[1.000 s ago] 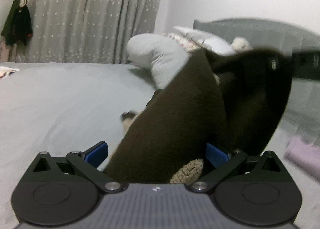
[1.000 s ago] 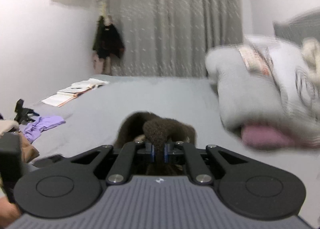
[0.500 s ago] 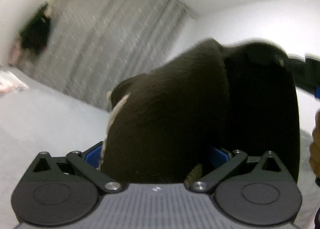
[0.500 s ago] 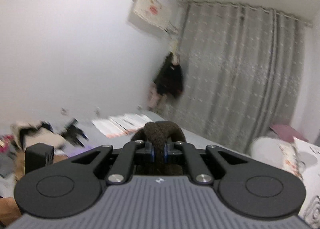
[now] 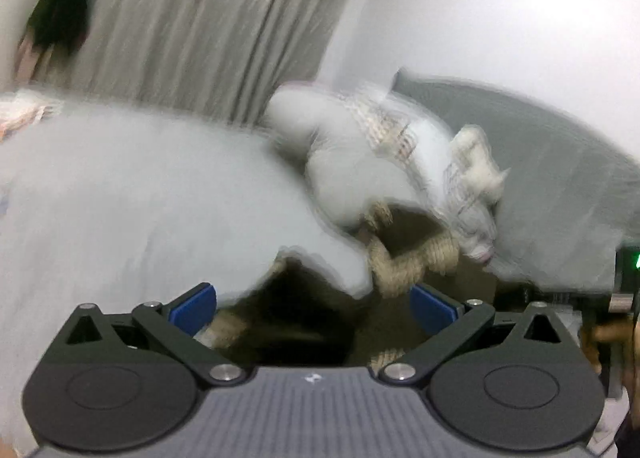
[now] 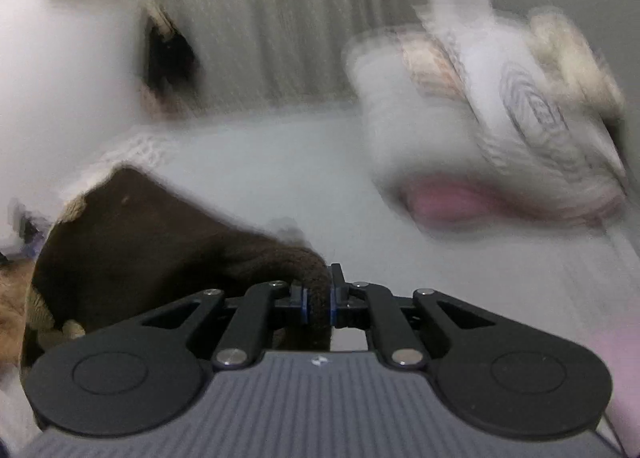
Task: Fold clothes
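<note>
The right gripper (image 6: 319,304) has its jaws nearly together and easing apart, a roll of dark brown fleece garment (image 6: 160,234) still pinched between the blue pads; the cloth trails toward 9 o'clock. The left gripper (image 5: 312,302) stands wide, the same plush garment (image 5: 304,318), edged with cream ribbed trim (image 5: 400,262), bunched between its fingers on the grey bed (image 5: 120,198). Blurred pillows (image 5: 360,162) lie at 12 o'clock.

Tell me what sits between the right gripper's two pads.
Right wrist view: a fold of the brown fleece garment sits in the right gripper, whose jaws are opening.
</note>
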Action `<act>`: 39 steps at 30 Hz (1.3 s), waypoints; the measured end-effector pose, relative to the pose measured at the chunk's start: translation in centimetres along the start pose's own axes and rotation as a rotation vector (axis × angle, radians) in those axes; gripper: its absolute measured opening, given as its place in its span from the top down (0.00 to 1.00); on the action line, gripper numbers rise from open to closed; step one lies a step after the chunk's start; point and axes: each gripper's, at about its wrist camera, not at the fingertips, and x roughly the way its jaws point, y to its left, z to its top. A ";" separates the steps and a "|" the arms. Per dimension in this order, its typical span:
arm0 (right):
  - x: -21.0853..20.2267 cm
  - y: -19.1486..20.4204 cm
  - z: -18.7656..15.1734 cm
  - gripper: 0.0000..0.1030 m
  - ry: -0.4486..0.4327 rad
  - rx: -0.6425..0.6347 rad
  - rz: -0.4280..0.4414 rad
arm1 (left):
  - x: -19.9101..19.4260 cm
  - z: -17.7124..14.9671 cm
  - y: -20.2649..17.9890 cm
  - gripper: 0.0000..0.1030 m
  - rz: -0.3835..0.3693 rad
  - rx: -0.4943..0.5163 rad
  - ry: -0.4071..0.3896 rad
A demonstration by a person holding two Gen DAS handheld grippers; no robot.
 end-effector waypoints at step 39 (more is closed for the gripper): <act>-12.0 -10.3 -0.2 0.93 -0.349 0.112 -0.246 | 18.3 -1.2 -5.3 0.00 0.037 1.153 0.078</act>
